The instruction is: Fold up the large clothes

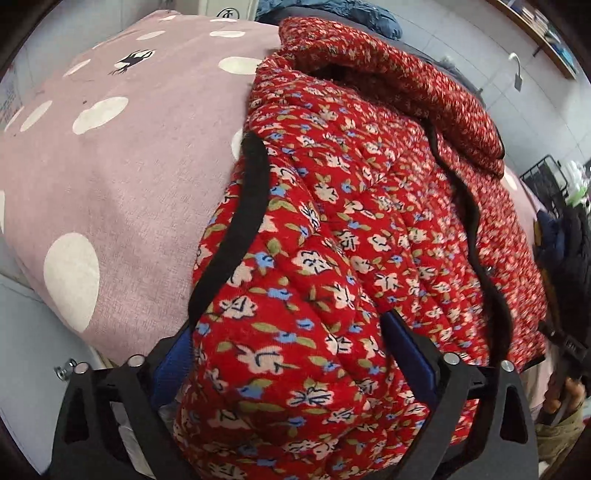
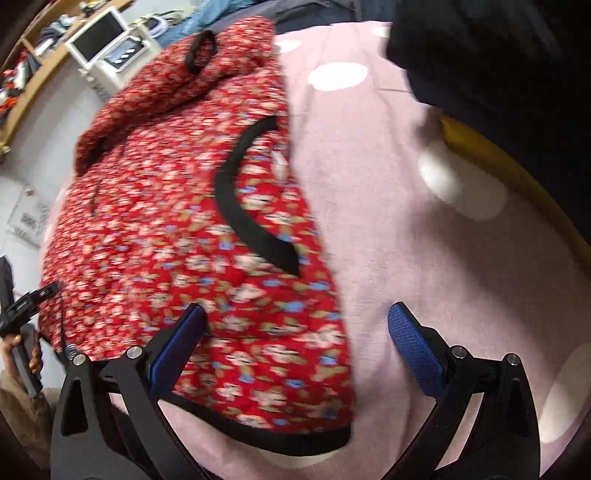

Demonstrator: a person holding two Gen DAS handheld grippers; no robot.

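Note:
A red quilted floral jacket point(image 1: 332, 229) with black trim lies bunched on a pink sheet with white dots point(image 1: 110, 166). My left gripper point(image 1: 288, 325) stands wide over the jacket's near end. The padded cloth bulges up between its blue pads point(image 1: 406, 354) and touches them, with no firm squeeze showing. In the right wrist view the jacket point(image 2: 166, 221) is blurred. My right gripper point(image 2: 297, 308) is open over its black-edged hem corner point(image 2: 295, 428). Its left pad point(image 2: 181, 347) is above the cloth and its right pad point(image 2: 413, 350) above the bare sheet point(image 2: 424, 240).
A black garment with a yellow edge point(image 2: 517, 177) lies at the sheet's right side. A blue garment point(image 1: 332, 14) is heaped behind the jacket. A shelf with a white device point(image 2: 103, 40) and a black rack point(image 1: 546, 181) stand beyond the bed. A hand point(image 2: 22, 354) shows at the left.

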